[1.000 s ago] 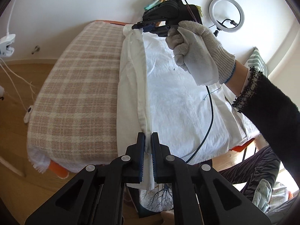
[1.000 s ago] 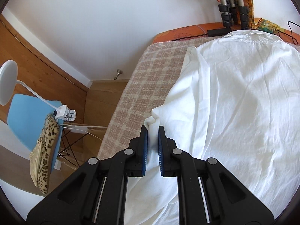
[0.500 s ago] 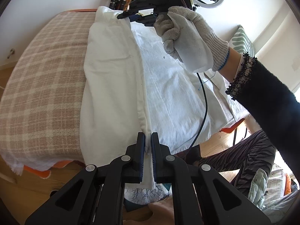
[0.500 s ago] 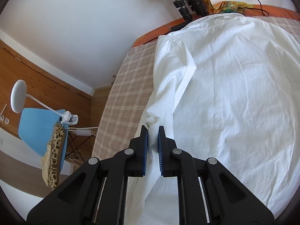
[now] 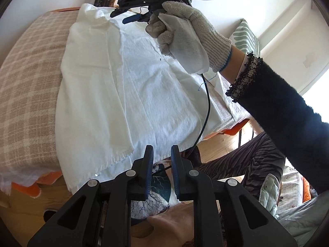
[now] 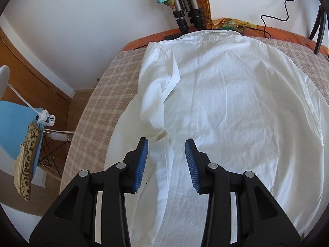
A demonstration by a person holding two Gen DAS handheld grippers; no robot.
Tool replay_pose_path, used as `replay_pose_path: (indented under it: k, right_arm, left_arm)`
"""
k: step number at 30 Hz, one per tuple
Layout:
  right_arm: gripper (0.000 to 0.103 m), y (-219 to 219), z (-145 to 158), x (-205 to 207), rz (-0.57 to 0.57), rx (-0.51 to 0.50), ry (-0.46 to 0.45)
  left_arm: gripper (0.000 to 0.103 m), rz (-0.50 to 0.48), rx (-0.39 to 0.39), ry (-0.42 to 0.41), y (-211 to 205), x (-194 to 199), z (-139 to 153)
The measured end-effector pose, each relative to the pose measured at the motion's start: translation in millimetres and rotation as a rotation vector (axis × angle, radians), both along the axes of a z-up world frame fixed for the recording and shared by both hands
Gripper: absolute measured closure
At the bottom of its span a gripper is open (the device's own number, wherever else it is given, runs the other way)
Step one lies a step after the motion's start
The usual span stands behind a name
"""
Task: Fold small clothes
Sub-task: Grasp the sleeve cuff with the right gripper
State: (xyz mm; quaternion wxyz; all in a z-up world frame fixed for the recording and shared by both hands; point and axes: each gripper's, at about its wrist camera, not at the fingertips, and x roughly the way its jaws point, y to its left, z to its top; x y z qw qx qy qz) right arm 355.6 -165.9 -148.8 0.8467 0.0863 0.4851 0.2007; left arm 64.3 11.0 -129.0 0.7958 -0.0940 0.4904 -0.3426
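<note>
A shirt (image 6: 236,107) is spread on the cloth-covered worktop (image 6: 102,107), one side folded inward; a chair (image 6: 14,123) is placed left.

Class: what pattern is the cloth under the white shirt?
Beige-and-cream checked cloth; clearest in the left wrist view.

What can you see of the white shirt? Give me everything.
The white shirt looks like thin, wrinkled woven cotton, lying flat on the checked cloth, collar toward the wall. One side with its sleeve is folded inward over the body. The hem nearest the person overhangs the edge. Nothing grips it: the right gripper is opening above the folded sleeve, the left gripper is opening past the hem.
</note>
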Motion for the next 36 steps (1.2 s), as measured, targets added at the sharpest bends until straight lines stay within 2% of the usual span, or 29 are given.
replay_pose_path:
  k: [3, 6, 12, 17, 23, 25, 28, 33, 36]
  right_arm:
    - [0.063, -15.9, 17.6, -16.7, 0.003, 0.014, -0.038]
    - [0.062, -35.7, 34.5, -37.5, 0.0, 0.043, -0.066]
    - [0.057, -92.9, 58.4, -79.8, -0.036, 0.075, -0.106]
    - [0.056, -148.0, 65.4, -107.5, -0.087, 0.064, -0.124]
    - [0.055, -206.2, 61.1, -134.4, -0.149, 0.018, -0.127]
    - [0.055, -226.4, 56.7, -142.3, -0.178, -0.005, -0.121]
    - [0.055, -260.3, 46.1, -153.6, -0.229, -0.008, -0.098]
    - [0.055, -308.6, 24.5, -167.2, -0.29, -0.011, -0.039]
    - [0.045, -325.8, 8.5, -175.5, -0.301, -0.05, -0.01]
  left_arm:
    - [0.088, 0.013, -0.025, -0.064, 8.5, -5.8, 16.6]
    - [0.088, 0.057, 0.007, -0.13, 15.1, -6.3, 27.4]
    - [0.088, 0.117, 0.027, -0.139, 13.7, 8.5, 26.2]
    - [0.088, 0.102, 0.036, -0.15, -6.0, 12.3, 24.1]
    - [0.087, 0.042, 0.059, -0.164, -42.2, 14.3, 21.7]
    - [0.086, 0.018, 0.068, -0.167, -55.0, 15.0, 20.6]
    - [0.076, -0.017, 0.08, -0.17, -74.9, 18.0, 19.2]
    - [0.074, -0.078, 0.089, -0.165, -106.7, 25.9, 15.4]
    - [0.074, -0.112, 0.1, -0.165, -122.9, 29.2, 12.2]
